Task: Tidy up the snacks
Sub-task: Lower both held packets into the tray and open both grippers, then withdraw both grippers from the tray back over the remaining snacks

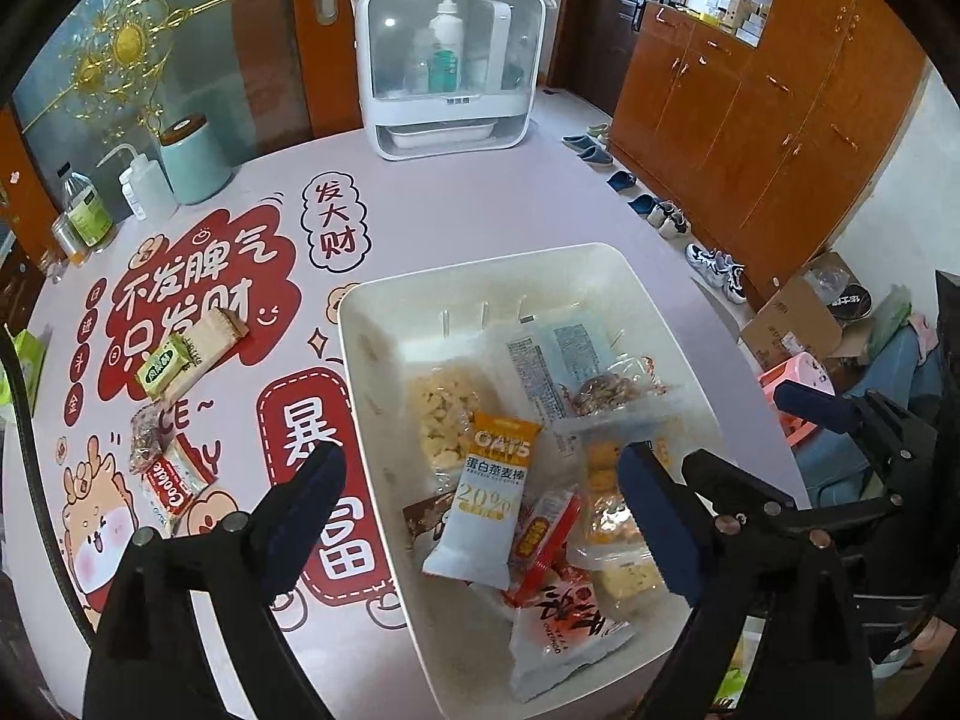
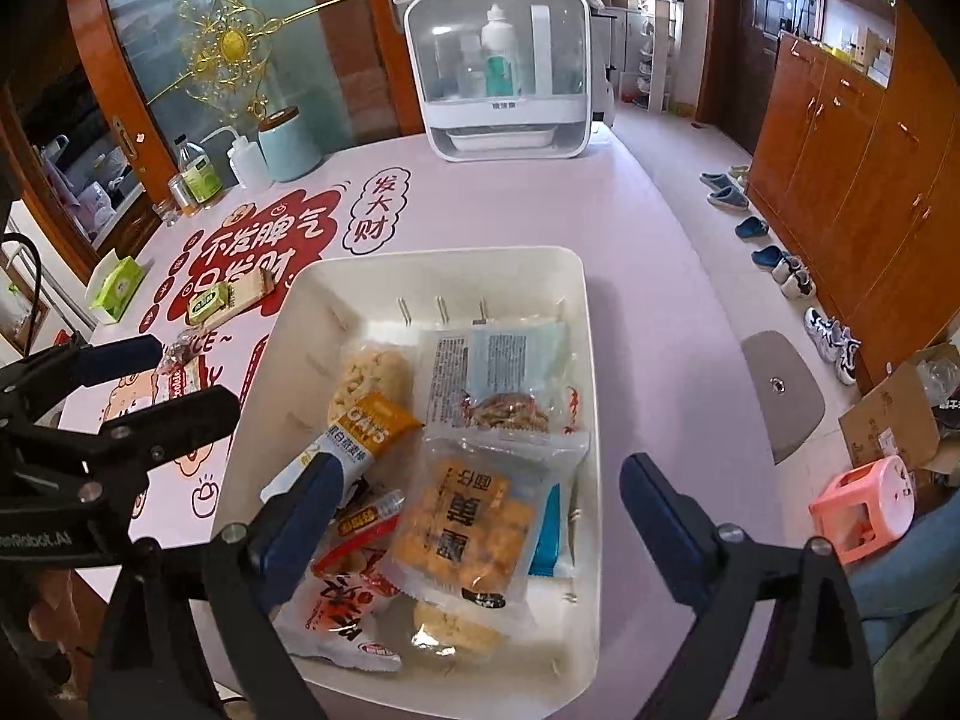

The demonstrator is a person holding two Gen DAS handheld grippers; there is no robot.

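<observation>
A white bin (image 1: pixel 384 306) (image 2: pixel 576 276) on the pink table holds several snack packs, among them an orange and white oat bar (image 1: pixel 489 498) (image 2: pixel 360 432) and an orange cracker pack (image 2: pixel 468 528). My left gripper (image 1: pixel 480 498) is open and empty above the bin's near left side. My right gripper (image 2: pixel 480 504) is open and empty above the bin's near end. On the table left of the bin lie a tan wafer bar (image 1: pixel 198 348) (image 2: pixel 252 287) with a green pack (image 1: pixel 161 371) on it, and a Cookie pack (image 1: pixel 174 480) (image 2: pixel 177 381).
A white cabinet with bottles (image 1: pixel 447 60) (image 2: pixel 501 66) stands at the table's far edge. A teal canister (image 1: pixel 195 159), a squeeze bottle (image 1: pixel 138 183) and a jar (image 1: pixel 84 210) stand far left. A green tissue box (image 2: pixel 117 288) lies at the left edge. Shoes and wooden cupboards line the right.
</observation>
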